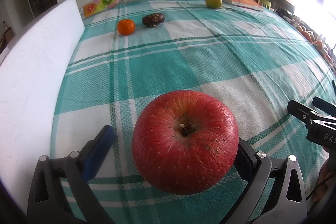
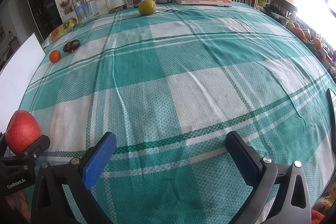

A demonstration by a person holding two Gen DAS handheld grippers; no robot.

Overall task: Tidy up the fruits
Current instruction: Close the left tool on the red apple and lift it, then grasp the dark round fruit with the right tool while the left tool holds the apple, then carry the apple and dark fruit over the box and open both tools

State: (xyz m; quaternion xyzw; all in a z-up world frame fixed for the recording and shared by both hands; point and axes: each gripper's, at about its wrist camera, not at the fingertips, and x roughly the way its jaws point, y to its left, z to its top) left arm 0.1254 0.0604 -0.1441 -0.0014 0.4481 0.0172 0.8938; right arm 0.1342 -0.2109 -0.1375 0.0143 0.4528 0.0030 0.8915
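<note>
**A:** Where is the fruit, and what are the two grippers doing?

**B:** A large red apple (image 1: 184, 141) sits on the teal-and-white checked surface (image 1: 189, 60), stem up, between the jaws of the left gripper (image 1: 168, 152). Those jaws stand wide: the left blue pad is clearly apart from the apple, with cloth showing in the gap. The right pad is just beside the fruit; I cannot tell whether it touches. The right gripper (image 2: 171, 152) hovers over bare cloth with its jaws open and nothing between them.

**A:** And the other fruit?

**B:** Far across the surface, a small orange (image 1: 125, 26) lies just beside a dark brown fruit (image 1: 152, 20). A green round fruit (image 1: 213, 1) sits well apart from them, near jars, tins and a book along the far edge.

**A:** Which step would you say this is?

**B:** Either the apple has just been set down or is about to be gripped; the pictures do not settle it. If released, the left gripper must draw back without nudging it. Then each far fruit needs a long reach and a gentle, centred closing.
</note>
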